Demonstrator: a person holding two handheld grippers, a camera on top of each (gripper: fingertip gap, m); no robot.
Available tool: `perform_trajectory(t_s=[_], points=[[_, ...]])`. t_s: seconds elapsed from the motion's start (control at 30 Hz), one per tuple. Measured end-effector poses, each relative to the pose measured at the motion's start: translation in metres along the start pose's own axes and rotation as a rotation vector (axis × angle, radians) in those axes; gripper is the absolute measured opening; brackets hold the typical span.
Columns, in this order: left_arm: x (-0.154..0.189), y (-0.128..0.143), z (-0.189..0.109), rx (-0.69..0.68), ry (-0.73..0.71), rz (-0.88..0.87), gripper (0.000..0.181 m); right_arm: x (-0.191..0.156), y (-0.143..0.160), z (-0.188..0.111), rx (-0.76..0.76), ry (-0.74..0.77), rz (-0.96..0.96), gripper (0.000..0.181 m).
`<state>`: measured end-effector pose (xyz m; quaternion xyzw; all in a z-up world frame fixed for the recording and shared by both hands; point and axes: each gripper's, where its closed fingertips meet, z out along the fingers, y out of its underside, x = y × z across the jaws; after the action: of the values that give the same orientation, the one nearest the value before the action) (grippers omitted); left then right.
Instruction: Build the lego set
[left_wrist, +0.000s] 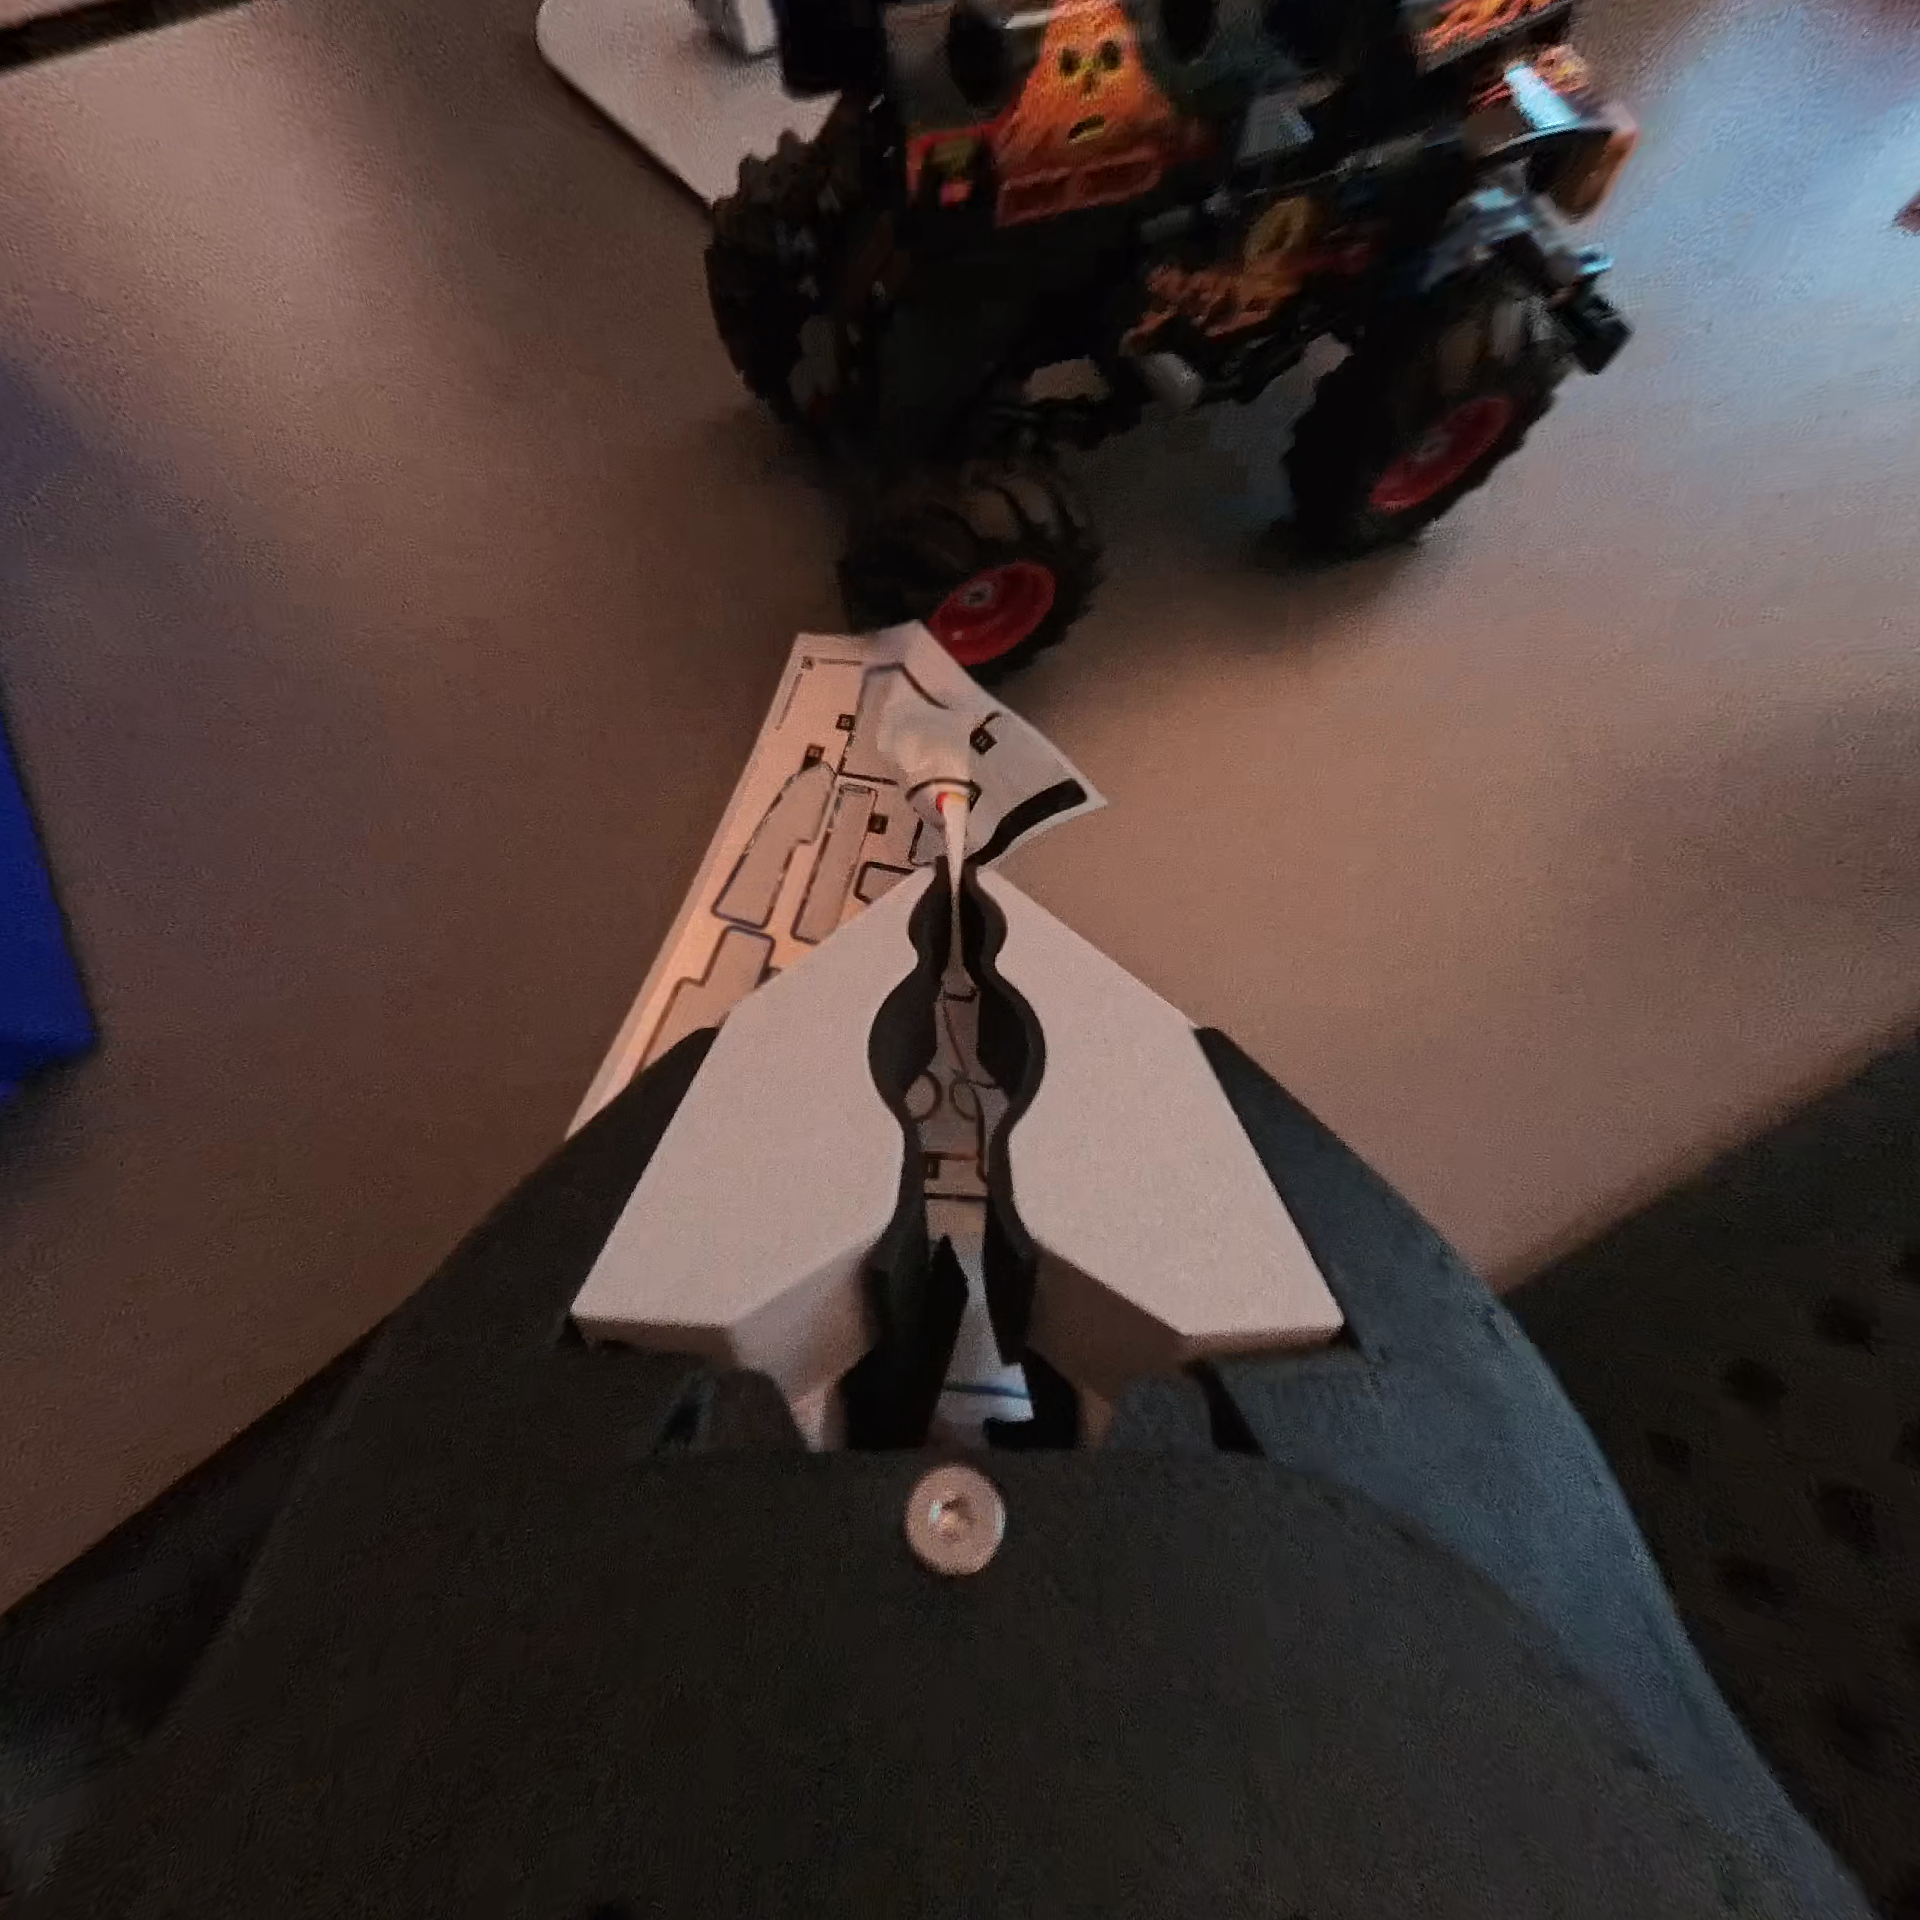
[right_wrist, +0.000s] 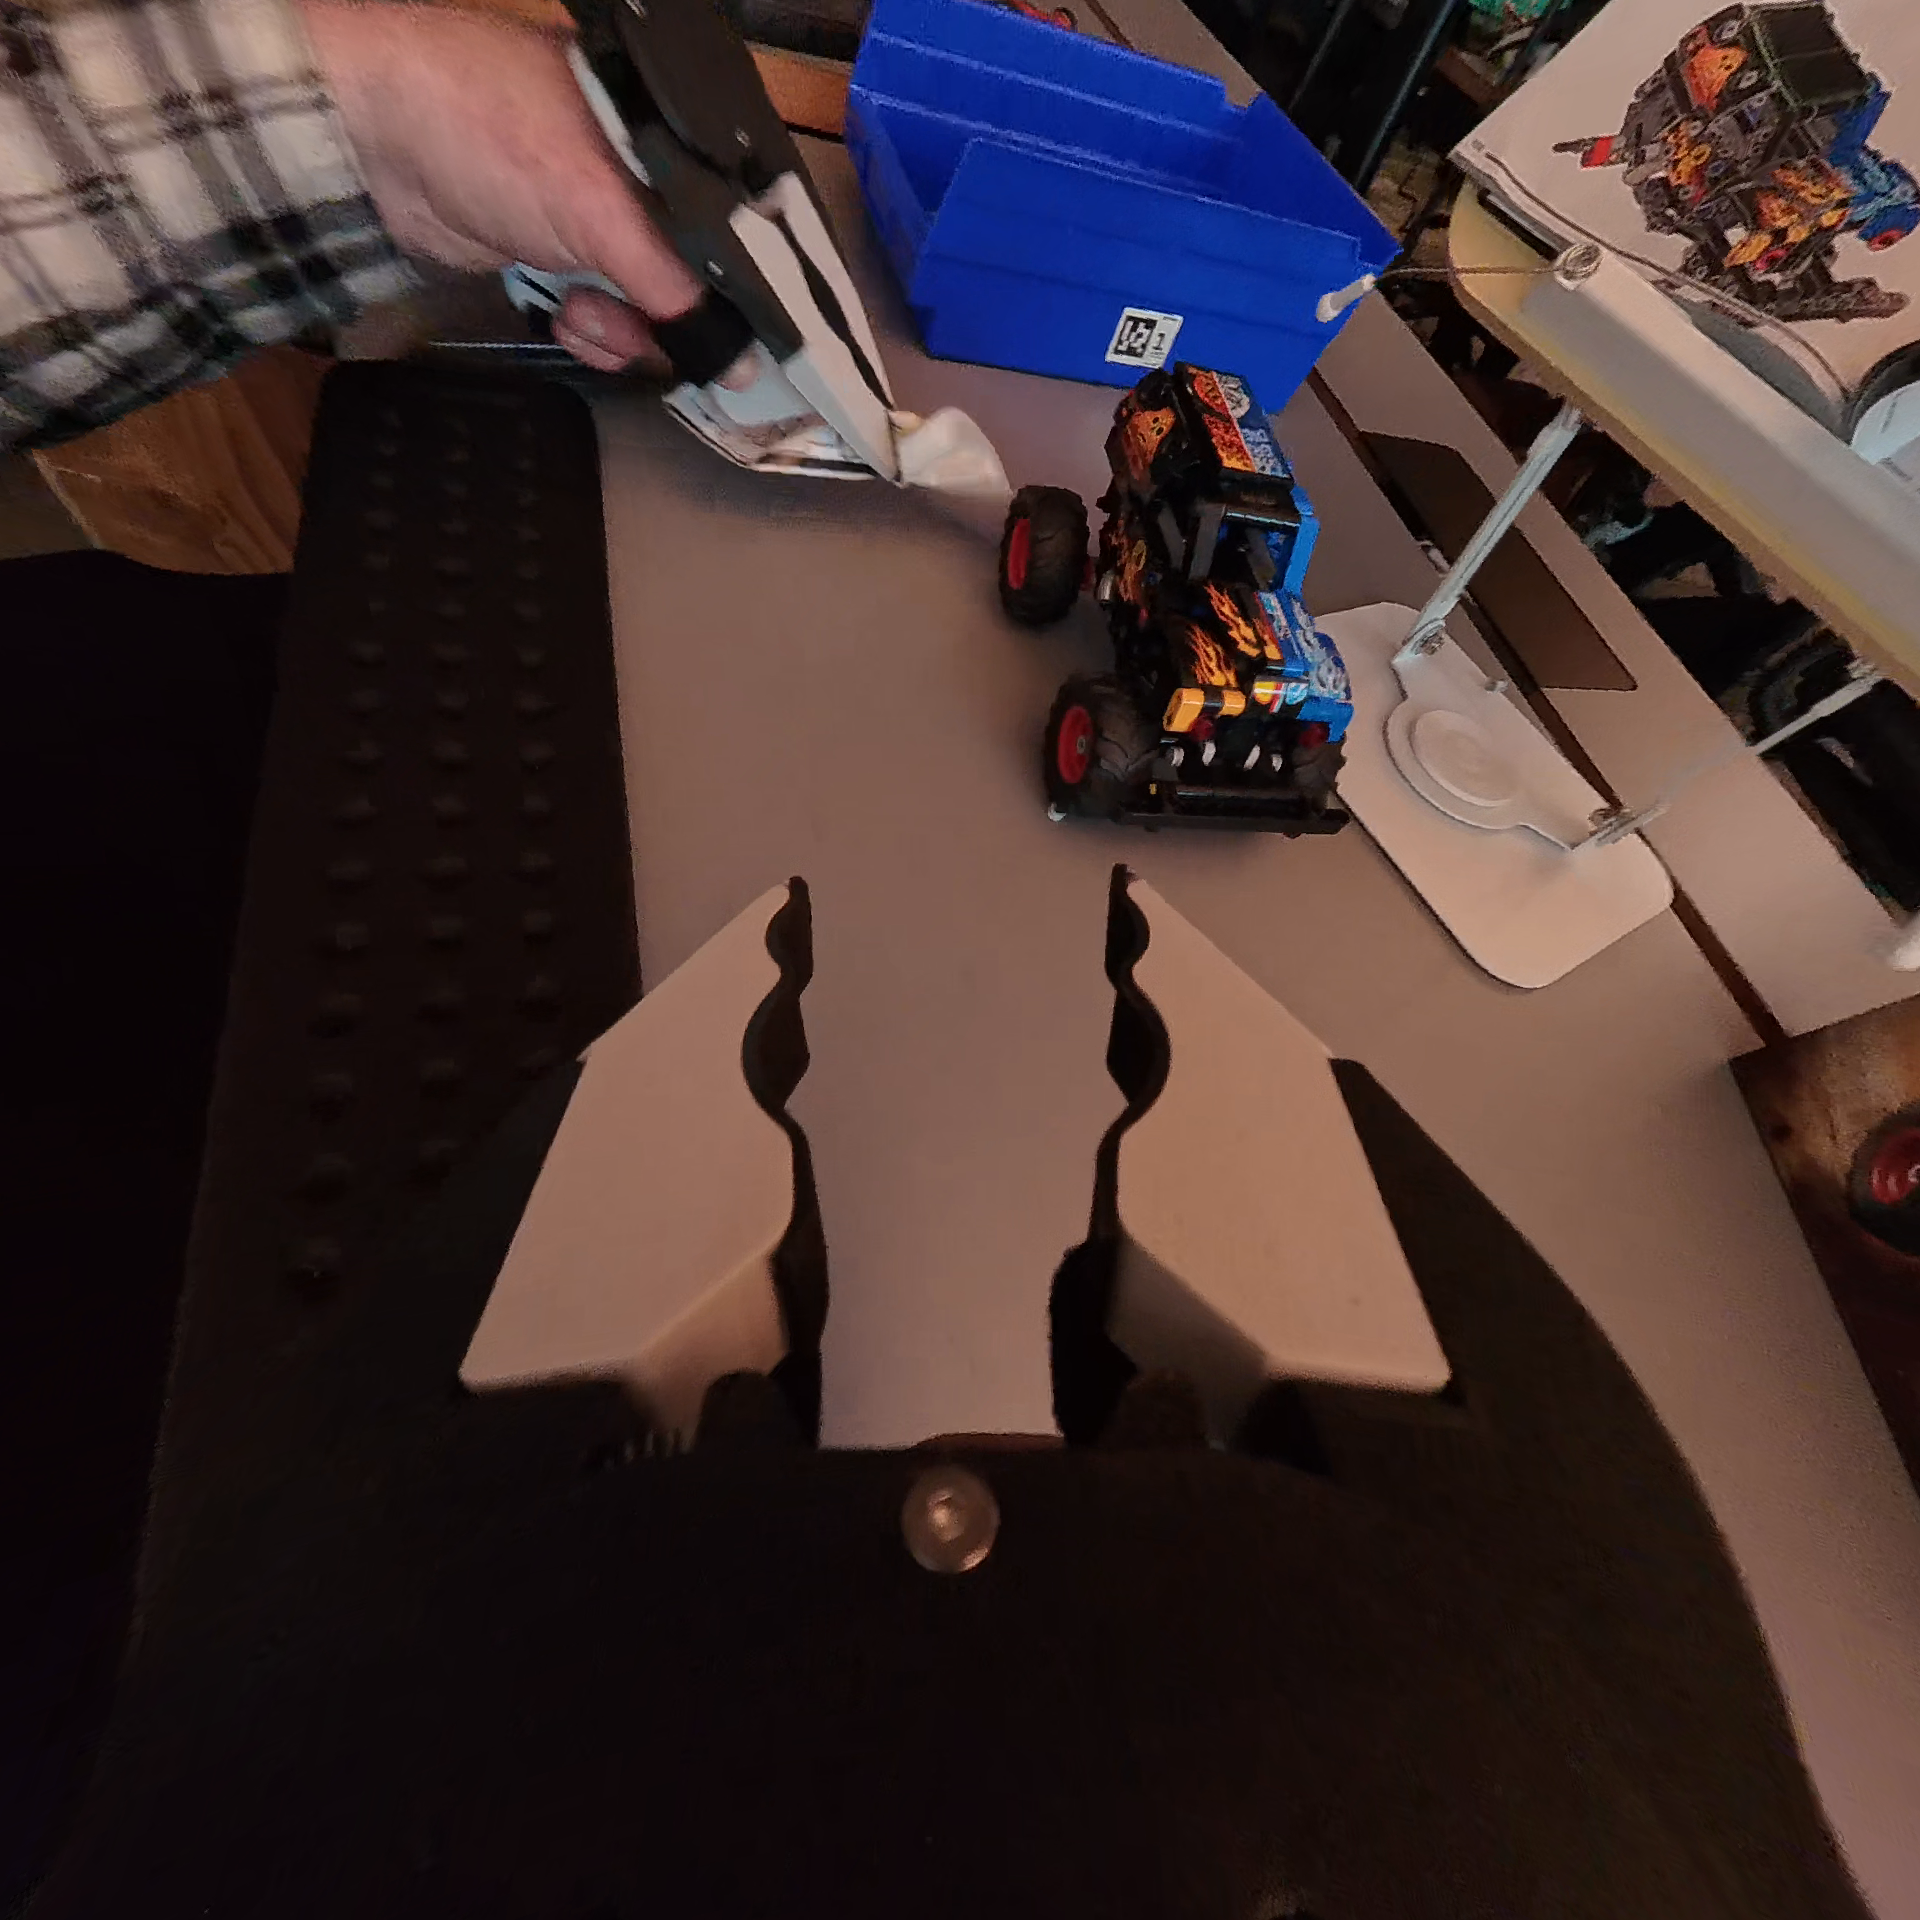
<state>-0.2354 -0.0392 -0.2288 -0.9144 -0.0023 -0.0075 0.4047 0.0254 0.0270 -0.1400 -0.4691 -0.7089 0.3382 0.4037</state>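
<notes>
My left gripper (left_wrist: 956, 878) is shut on a white sticker sheet (left_wrist: 790, 862). A raised fold of the sheet runs up between the pads, and the rest lies on the grey table under the fingers. The right wrist view shows the same gripper (right_wrist: 891, 457) in a person's hand, with the sheet (right_wrist: 961, 457) at its tips. The monster truck model (left_wrist: 1143, 260), black with orange flames, blue panels and red wheel hubs, stands just beyond the sheet. It also shows in the right wrist view (right_wrist: 1195, 644). My right gripper (right_wrist: 956, 894) is open and empty above bare table, short of the truck.
A blue bin (right_wrist: 1091, 208) stands behind the truck. A white stand base (right_wrist: 1496, 831) to the right of the truck carries the instruction booklet (right_wrist: 1745, 156). A black studded mat (right_wrist: 416, 727) lies on the left. A loose red-hubbed wheel (right_wrist: 1891, 1184) sits at the right edge. There is about 30 centimetres between the tips of the two grippers. My right gripper is the nearer one to the loose red-hubbed wheel (right_wrist: 1891, 1184): about 40 centimetres, against 50 centimetres.
</notes>
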Motion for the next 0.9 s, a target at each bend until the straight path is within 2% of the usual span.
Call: perform_trajectory(t_s=[0.07,0.2,0.27,0.33,0.37,0.43,0.5,0.53,0.6,0.67,0.8,0.83,0.9], points=[[0.027,-0.013,-0.020,0.049,0.064,0.040,0.000,-0.002,-0.005,0.006,-0.010,0.045,-0.051,0.058],[0.100,-0.047,-0.052,0.141,0.241,0.153,0.000,-0.018,-0.019,0.028,-0.052,0.129,-0.269,0.066],[0.145,-0.062,-0.055,0.150,0.351,0.238,0.000,-0.018,-0.029,0.038,-0.064,0.209,-0.398,0.069],[0.187,-0.066,-0.048,0.103,0.432,0.358,0.000,-0.013,-0.035,0.043,-0.089,0.284,-0.508,0.071],[0.202,-0.070,-0.044,0.091,0.461,0.405,0.000,-0.011,-0.036,0.045,-0.098,0.300,-0.542,0.066],[0.228,-0.080,-0.038,0.088,0.531,0.475,0.000,-0.005,-0.029,0.045,-0.149,0.311,-0.594,0.044],[0.240,-0.090,-0.033,0.077,0.558,0.533,0.000,0.010,-0.021,0.038,-0.203,0.359,-0.641,0.027],[0.245,-0.097,-0.031,0.082,0.571,0.552,0.000,0.015,-0.020,0.032,-0.204,0.368,-0.650,0.019],[0.257,-0.114,-0.027,0.113,0.618,0.560,0.003,0.028,-0.018,0.017,-0.210,0.386,-0.627,0.013],[0.264,-0.136,-0.025,0.166,0.633,0.592,0.022,0.049,-0.010,-0.001,-0.253,0.413,-0.604,0.011],[0.249,-0.211,-0.020,0.352,0.575,0.590,0.045,0.123,0.010,-0.063,-0.348,0.548,-0.490,0.000],[0.239,-0.232,-0.015,0.399,0.519,0.605,0.049,0.148,0.016,-0.085,-0.365,0.607,-0.449,0.000],[0.208,-0.269,0.009,0.447,0.310,0.681,0.061,0.203,0.034,-0.136,-0.401,0.738,-0.331,0.000]])
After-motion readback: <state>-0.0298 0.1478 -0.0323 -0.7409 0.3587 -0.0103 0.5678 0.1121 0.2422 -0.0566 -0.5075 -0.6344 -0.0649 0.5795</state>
